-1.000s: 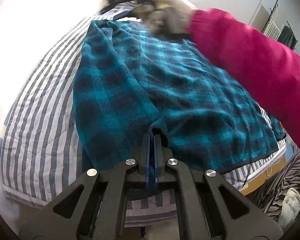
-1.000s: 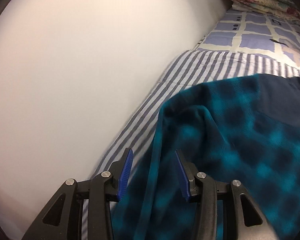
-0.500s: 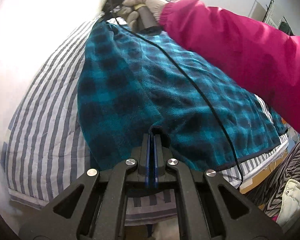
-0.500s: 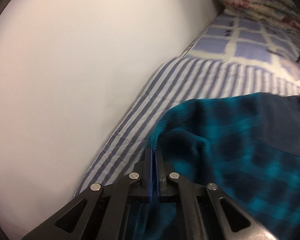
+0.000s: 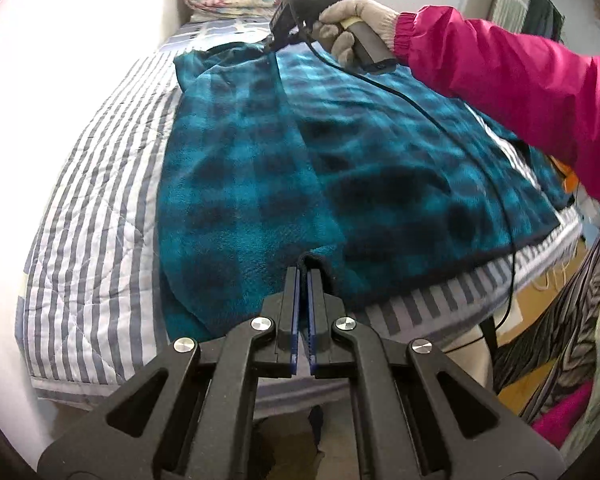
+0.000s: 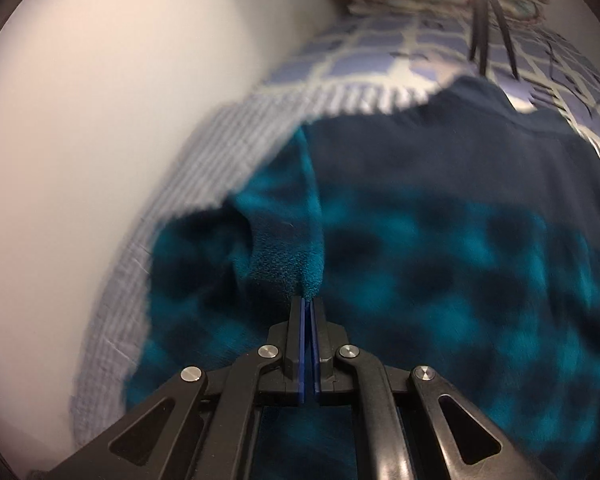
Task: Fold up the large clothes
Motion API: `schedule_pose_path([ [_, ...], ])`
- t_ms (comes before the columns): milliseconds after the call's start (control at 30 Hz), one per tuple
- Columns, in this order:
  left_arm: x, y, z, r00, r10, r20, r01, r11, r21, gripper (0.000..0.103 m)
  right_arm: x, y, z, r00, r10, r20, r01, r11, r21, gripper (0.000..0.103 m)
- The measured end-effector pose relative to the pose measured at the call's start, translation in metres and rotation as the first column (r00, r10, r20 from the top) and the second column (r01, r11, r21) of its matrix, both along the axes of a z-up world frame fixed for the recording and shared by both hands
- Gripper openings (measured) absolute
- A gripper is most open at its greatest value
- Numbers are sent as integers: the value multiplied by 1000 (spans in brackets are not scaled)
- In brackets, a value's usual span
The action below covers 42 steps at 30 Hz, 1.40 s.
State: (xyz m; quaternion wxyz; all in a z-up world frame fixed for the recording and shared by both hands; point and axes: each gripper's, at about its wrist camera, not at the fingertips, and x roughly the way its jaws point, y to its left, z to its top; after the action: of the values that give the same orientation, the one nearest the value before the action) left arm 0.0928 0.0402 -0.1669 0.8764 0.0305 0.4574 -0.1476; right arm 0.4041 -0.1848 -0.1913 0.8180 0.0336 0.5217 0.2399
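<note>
Jaws of both grippers pinch the teal-and-black plaid fleece (image 5: 240, 184).

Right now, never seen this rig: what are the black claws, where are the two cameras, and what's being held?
No robot here: a person holds a two-finger gripper in each hand, each with a fisheye camera looking along its fingers. The left wrist view shows the left gripper shut on the near hem of a teal checked fleece spread on a striped bed; farther off, a gloved hand holds the other tool. The right wrist view shows the right gripper shut on the fleece's far edge, near the wall.
</note>
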Motion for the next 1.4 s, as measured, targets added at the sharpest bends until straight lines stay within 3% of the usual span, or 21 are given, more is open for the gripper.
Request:
schedule_pose_path([
  [133, -7, -8, -4, 1000, -13, 1, 13, 999, 36, 1, -8, 8, -17, 999, 32, -7, -33, 984, -176, 8],
  [167, -9, -9, -4, 1000, -17, -8, 17, 999, 38, 1, -10, 10, -15, 999, 38, 11, -35, 974, -225, 19],
  [233, -15, -8, -2, 1000, -13, -3, 13, 1000, 28, 3, -16, 10, -1, 997, 49, 60, -31, 963, -266, 22],
  [300, -25, -1, 5, 1000, -8, -1, 8, 1000, -17, 12, -21, 9, 18, 993, 56, 105, -28, 968, -251, 25],
  [367, -32, 11, 12, 999, 40, 17, -39, 998, -57, 48, -27, 18, 43, 986, 91, 141, -63, 980, -190, 34],
  [433, -36, 28, 18, 993, 112, 23, -108, 987, -119, 54, -32, 36, 58, 975, 145, 168, -115, 978, -174, 35],
  [533, -31, 63, 15, 965, 262, -26, -261, 942, -211, 54, -33, 66, 62, 964, 202, 175, -170, 969, -179, 38],
  [600, -21, 87, 6, 933, 351, -84, -360, 889, -282, 54, -33, 88, 60, 960, 228, 163, -198, 963, -182, 40],
  [667, -12, 101, -3, 917, 375, -136, -399, 848, -349, 54, -31, 106, 55, 958, 243, 154, -212, 958, -192, 41],
  [733, -3, 103, -11, 916, 364, -168, -401, 834, -378, 54, -34, 122, 53, 957, 253, 144, -223, 956, -193, 41],
  [833, 9, 91, -20, 922, 341, -181, -385, 853, -354, 52, -25, 144, 43, 959, 255, 123, -226, 951, -213, 42],
  [933, 17, 82, -30, 927, 316, -203, -369, 869, -330, 34, -19, 165, 33, 961, 256, 101, -223, 939, -261, 42],
  [1000, 18, 81, -36, 924, 315, -216, -373, 868, -328, 30, -18, 176, 26, 961, 259, 96, -219, 926, -308, 42],
  [1033, 20, 81, -39, 923, 316, -219, -374, 869, -323, 21, -17, 180, 22, 961, 258, 97, -211, 916, -341, 42],
  [1100, 21, 81, -42, 925, 311, -218, -369, 873, -318, 9, -16, 186, 16, 962, 252, 105, -189, 894, -407, 26],
  [1133, 21, 79, -42, 927, 309, -213, -365, 875, -319, 6, -15, 187, 13, 962, 248, 117, -175, 882, -438, 9],
  [1167, 20, 79, -40, 930, 305, -205, -358, 879, -316, 5, -14, 187, 13, 962, 239, 132, -155, 877, -456, 6],
  [1400, 11, 76, -33, 940, 297, -171, -336, 893, -299, 2, 7, 163, 29, 981, 114, 158, -63, 952, -300, 4],
])
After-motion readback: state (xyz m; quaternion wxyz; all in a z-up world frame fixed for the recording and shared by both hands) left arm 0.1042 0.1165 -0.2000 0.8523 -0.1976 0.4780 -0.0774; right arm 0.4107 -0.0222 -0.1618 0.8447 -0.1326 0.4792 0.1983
